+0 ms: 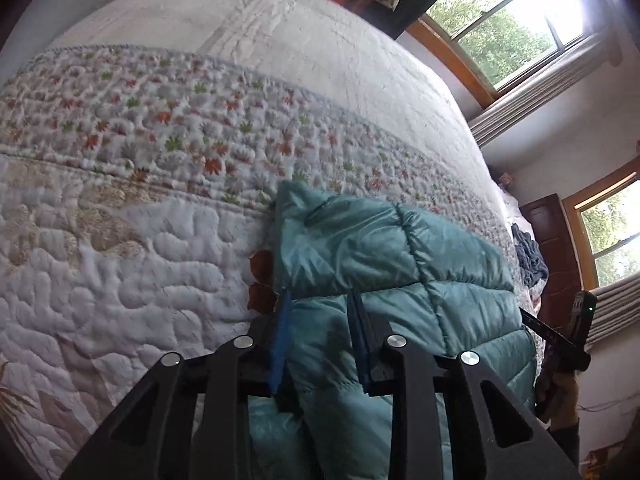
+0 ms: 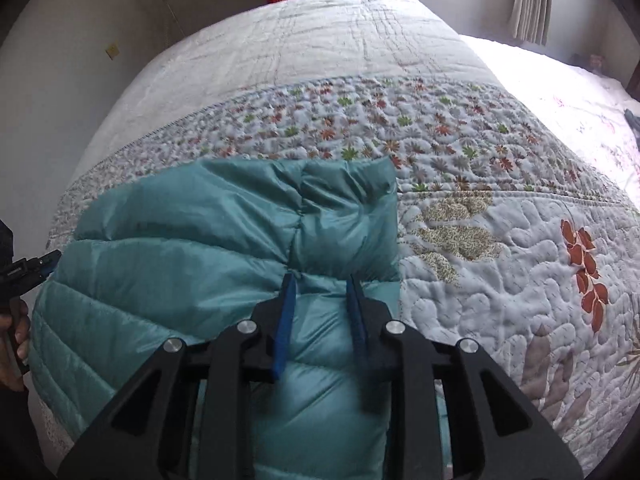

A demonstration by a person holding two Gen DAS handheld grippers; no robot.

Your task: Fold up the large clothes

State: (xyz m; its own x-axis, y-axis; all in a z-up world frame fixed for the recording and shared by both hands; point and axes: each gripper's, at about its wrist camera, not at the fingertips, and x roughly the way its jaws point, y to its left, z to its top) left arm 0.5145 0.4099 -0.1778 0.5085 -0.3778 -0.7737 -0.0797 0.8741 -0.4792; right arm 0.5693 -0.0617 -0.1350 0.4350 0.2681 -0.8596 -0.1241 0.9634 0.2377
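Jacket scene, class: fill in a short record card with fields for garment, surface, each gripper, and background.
garment: teal puffer jacket, lying on the bed, far end folded over
surface: quilt with a floral band and leaf prints
left gripper: fingers apart, jacket fabric bulging between them at its left edge; grip unclear
right gripper: fingers apart, jacket fabric between them near its right edge; grip unclear
background: windows with wooden frames, trees outside
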